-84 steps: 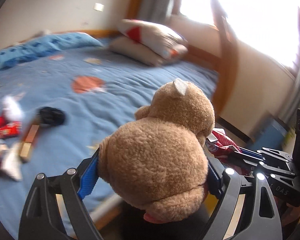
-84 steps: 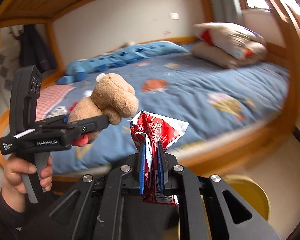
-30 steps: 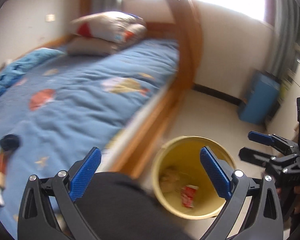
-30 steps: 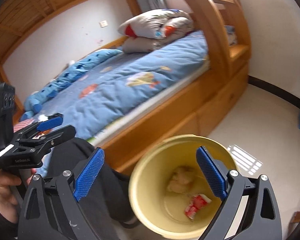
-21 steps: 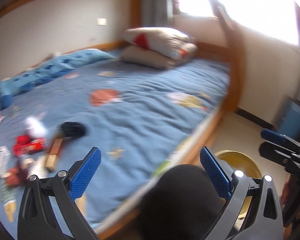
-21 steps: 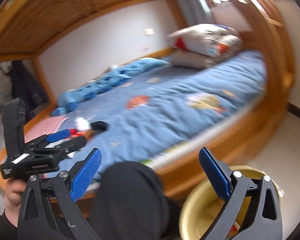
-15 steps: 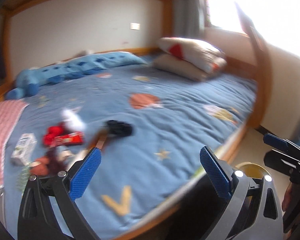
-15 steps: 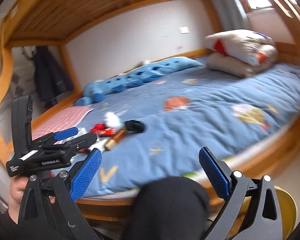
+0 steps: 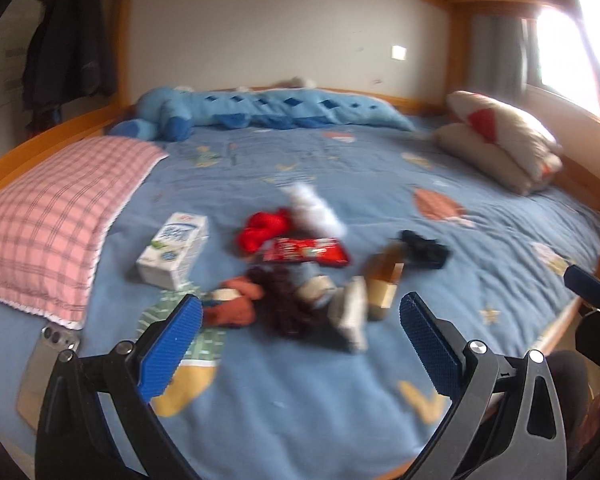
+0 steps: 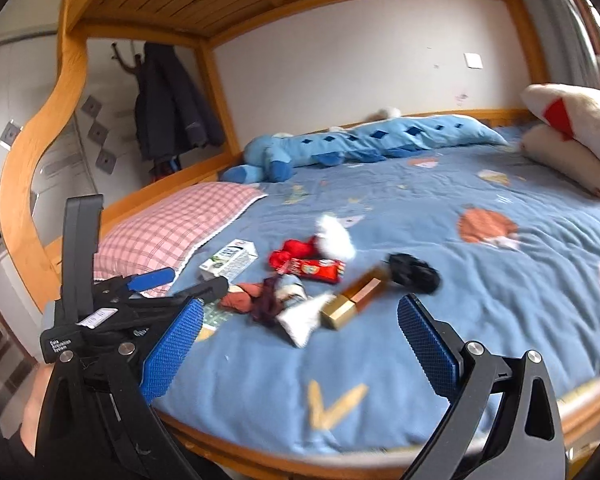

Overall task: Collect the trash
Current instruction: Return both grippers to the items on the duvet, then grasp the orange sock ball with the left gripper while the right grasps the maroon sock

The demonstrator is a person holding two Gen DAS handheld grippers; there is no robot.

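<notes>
Blue quilt (image 9: 380,380) covers the bed, and the rubbish lies in a loose heap near its middle. Taking the white carton (image 9: 174,254) as landmark: its printing is too blurred to read. Just right of it sits a crumpled red item (image 9: 262,230), with a red snack wrapper (image 9: 306,251) touching that on the near side; its lettering is also illegible. A white wad (image 9: 316,210) lies beyond the wrapper, a gold box (image 10: 354,298) and a black bundle (image 10: 414,272) further right, and a small doll (image 9: 276,300) just in front of the carton. The only legible print is on the left gripper (image 10: 180,282), seen from the right wrist view: "Data Acquisition System". It is held level over the bed's near-left edge, jaws spread, nothing between them. The right gripper (image 10: 300,348) faces the heap from the bedside, its blue pads (image 10: 172,346) wide apart and empty.
</notes>
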